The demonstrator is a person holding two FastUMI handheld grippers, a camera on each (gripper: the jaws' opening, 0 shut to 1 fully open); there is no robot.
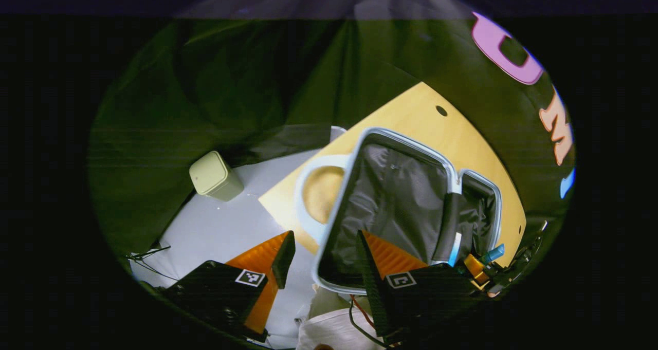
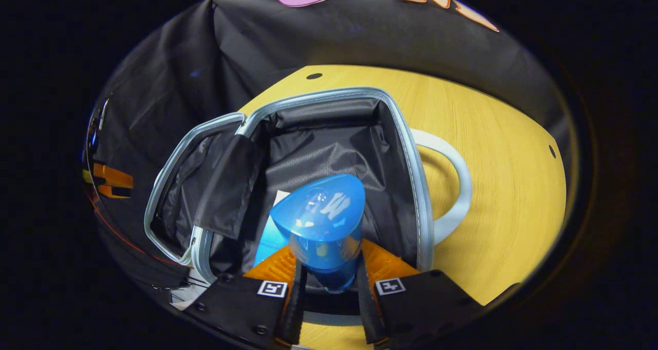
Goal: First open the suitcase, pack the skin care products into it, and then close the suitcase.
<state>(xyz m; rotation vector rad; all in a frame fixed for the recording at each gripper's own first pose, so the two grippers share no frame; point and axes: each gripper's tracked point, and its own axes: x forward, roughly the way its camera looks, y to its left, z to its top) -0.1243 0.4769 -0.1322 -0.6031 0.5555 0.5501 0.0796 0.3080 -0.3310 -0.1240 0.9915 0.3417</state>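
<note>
Start at the bottom of the right gripper view: your right gripper (image 2: 326, 283) is clamped on a blue bottle (image 2: 323, 221), both fingers pressing its sides, and it hangs over the open suitcase (image 2: 411, 154) near the frame's centre. Just behind the bottle, slightly left of it, a pale blue box (image 2: 267, 242) seems to lie on the dark lining, so I judge one product is already in; it is too hidden to be certain.

In the left gripper view, your left gripper (image 1: 321, 260) sits at the bottom with its fingers apart and nothing between them, close to the suitcase's near rim. At the lower right of that view you can see the other gripper with the blue bottle, small at the suitcase's far side.

Opening is done: the lid lies folded out beside the main half, both on the wooden table (image 2: 504, 175). Packing is under way; the bottle has yet to be set down and let go. Closing is untouched.

Farther off, upper left in the left gripper view, a pale green bin (image 1: 215, 175) stands on the grey floor.
</note>
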